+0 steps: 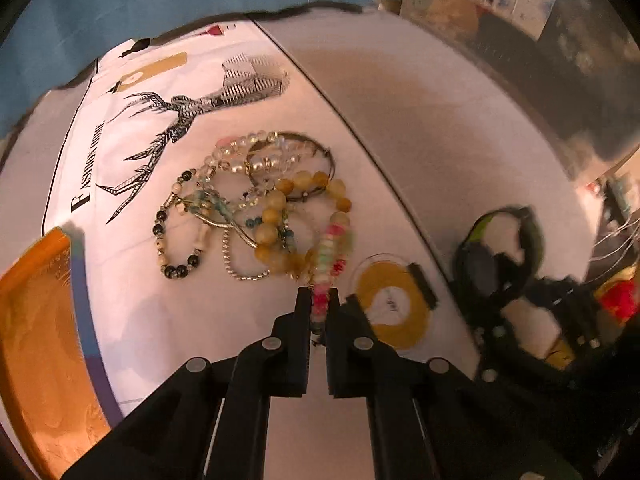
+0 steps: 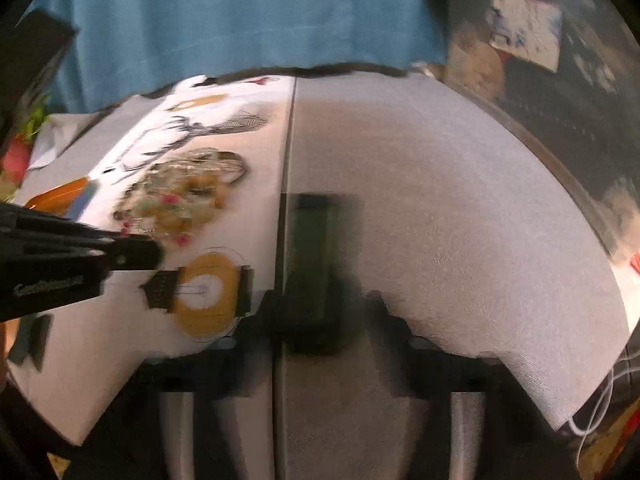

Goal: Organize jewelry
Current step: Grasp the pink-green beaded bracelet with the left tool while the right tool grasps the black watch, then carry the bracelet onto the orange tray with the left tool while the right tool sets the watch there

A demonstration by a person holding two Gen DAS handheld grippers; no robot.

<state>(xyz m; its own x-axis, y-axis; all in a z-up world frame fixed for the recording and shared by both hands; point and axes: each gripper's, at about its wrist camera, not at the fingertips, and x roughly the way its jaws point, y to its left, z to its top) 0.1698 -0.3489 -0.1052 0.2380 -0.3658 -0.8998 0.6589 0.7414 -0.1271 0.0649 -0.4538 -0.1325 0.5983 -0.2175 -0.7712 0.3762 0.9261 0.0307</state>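
Left gripper [image 1: 319,300] fingers [image 1: 304,308] pinching pastel bracelet [image 1: 334,248]

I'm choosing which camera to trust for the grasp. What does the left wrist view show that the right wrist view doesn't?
Only the left wrist view shows the left gripper shut on the pink-and-green bead bracelet, with the pile's separate strands sharp. Only the right wrist view shows the right gripper, blurred, over bare white tablecloth; whether it is open is unclear. Both show the jewelry pile, the yellow round print and the orange tray.
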